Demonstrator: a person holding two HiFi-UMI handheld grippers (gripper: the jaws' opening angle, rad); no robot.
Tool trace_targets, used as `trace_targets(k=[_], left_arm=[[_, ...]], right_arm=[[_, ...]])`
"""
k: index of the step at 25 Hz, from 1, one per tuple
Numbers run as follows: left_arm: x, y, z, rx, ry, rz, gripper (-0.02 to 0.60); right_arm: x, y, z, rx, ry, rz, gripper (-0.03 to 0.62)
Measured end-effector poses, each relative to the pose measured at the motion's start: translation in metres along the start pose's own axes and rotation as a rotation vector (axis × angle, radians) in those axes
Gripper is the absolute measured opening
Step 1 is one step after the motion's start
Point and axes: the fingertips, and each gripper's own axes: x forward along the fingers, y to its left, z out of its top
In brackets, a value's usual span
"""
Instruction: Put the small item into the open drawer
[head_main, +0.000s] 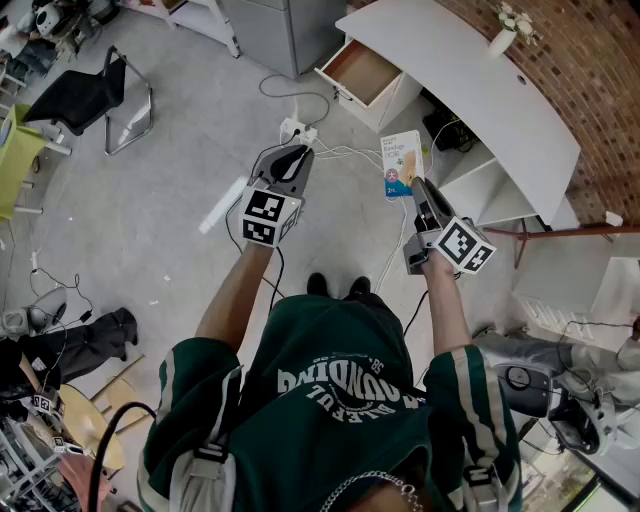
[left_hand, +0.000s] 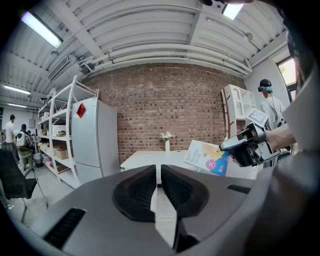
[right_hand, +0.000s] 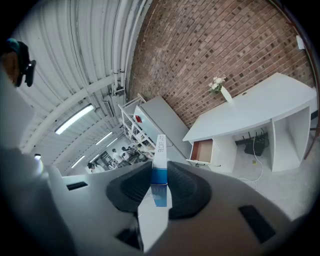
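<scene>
Both arms reached forward.
Right gripper (head_main: 419, 188) clamped the flat box (head_main: 403, 160), open drawer (head_main: 362, 72) at eleven o'clock; left gripper (head_main: 297, 153) jaws together, empty.

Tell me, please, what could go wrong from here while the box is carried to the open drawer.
1. The right gripper pinches the flat box near one end only, and most of it sticks out past the fingers. It could pivot or slip before reaching the drawer.
2. Loose cables and a power strip lie on the floor towards the desk, so tripping seems possible.
</scene>
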Motion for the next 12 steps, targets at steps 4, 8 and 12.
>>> trace_targets(k=[4, 8, 12], left_arm=[[-0.001, 0.003, -0.001, -0.003, -0.001, 0.006, 0.041], [-0.006, 0.009, -0.001, -0.004, -0.004, 0.012, 0.041], [-0.009, 0.012, -0.003, -0.009, -0.001, 0.012, 0.041]], right_arm=[[0.007, 0.002, -0.003, -0.001, 0.011, 0.006, 0.112], [0.012, 0.013, -0.003, 0.008, -0.016, 0.044, 0.112], [0.014, 0.016, -0.006, -0.005, -0.014, 0.043, 0.112]])
